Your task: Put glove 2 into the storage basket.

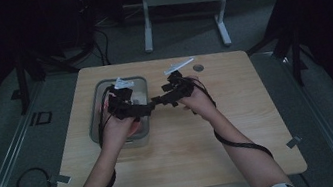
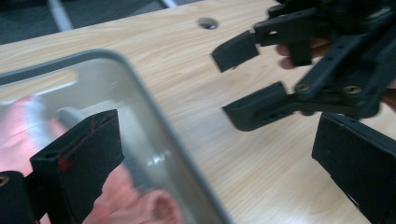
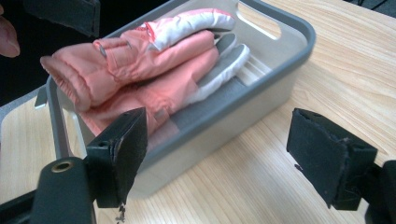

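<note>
Pink jacket (image 3: 140, 74) | folded inside grey bin (image 3: 280, 60), likely stowed | left tool (image 2: 210, 154) wide, empty | right tool (image 3: 224, 158) wide, empty | both on tabletop (image 1: 187, 141) side

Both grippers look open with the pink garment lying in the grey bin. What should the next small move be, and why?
Probably draw both grippers back from the grey bin. The pink garment lies folded inside it, and neither the left gripper nor the right gripper has anything between its jaws, so the placing looks done.
</note>
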A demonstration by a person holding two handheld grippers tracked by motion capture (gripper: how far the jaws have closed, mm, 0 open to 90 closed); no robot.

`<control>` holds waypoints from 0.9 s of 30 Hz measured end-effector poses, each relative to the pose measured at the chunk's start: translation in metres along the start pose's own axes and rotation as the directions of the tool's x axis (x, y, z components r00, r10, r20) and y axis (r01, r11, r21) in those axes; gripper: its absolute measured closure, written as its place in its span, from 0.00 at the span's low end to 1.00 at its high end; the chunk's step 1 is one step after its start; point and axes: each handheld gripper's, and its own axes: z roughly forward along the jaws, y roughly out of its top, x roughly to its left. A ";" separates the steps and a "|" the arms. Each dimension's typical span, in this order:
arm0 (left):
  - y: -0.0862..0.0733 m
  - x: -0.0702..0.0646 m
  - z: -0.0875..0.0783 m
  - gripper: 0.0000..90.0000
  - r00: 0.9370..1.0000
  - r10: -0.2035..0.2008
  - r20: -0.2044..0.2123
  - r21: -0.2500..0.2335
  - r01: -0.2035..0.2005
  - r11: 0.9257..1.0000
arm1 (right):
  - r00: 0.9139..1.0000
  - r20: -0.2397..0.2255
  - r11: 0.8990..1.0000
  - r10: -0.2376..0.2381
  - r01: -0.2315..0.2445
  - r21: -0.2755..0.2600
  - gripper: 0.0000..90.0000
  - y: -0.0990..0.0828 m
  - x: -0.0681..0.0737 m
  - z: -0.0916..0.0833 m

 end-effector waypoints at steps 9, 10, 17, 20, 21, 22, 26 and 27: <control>-0.002 -0.029 0.010 0.01 0.996 0.067 0.053 -0.010 -0.066 0.998 | 1.000 0.018 1.000 -0.012 0.012 0.002 0.22 -0.018 -0.008 -0.022; -0.003 -0.031 0.011 0.01 0.996 0.073 0.060 -0.010 -0.073 0.997 | 1.000 0.021 1.000 -0.009 0.009 -0.002 0.22 -0.020 -0.009 -0.024; -0.008 -0.046 0.015 0.01 0.990 0.083 0.113 -0.020 -0.081 0.997 | 0.999 0.040 1.000 -0.020 0.020 -0.015 0.22 -0.039 -0.015 -0.034; -0.012 -0.054 0.019 0.01 0.987 0.106 0.118 -0.002 -0.107 0.994 | 0.999 0.042 1.000 -0.026 0.027 -0.014 0.22 -0.047 -0.017 -0.036; -0.013 -0.056 0.021 0.01 0.986 0.114 0.125 0.004 -0.115 0.993 | 0.999 0.046 0.999 -0.030 0.031 -0.014 0.22 -0.050 -0.017 -0.037; -0.014 -0.059 0.023 0.01 0.984 0.119 0.136 0.006 -0.120 0.993 | 0.998 0.046 0.999 -0.034 0.034 -0.013 0.22 -0.052 -0.018 -0.037; -0.018 -0.066 0.029 0.01 0.980 0.149 0.130 0.010 -0.152 0.988 | 0.998 0.047 0.999 -0.039 0.039 -0.012 0.22 -0.061 -0.020 -0.040; -0.019 -0.067 0.030 0.01 0.980 0.149 0.135 0.015 -0.152 0.988 | 0.998 0.049 0.999 -0.034 0.035 -0.013 0.22 -0.064 -0.021 -0.041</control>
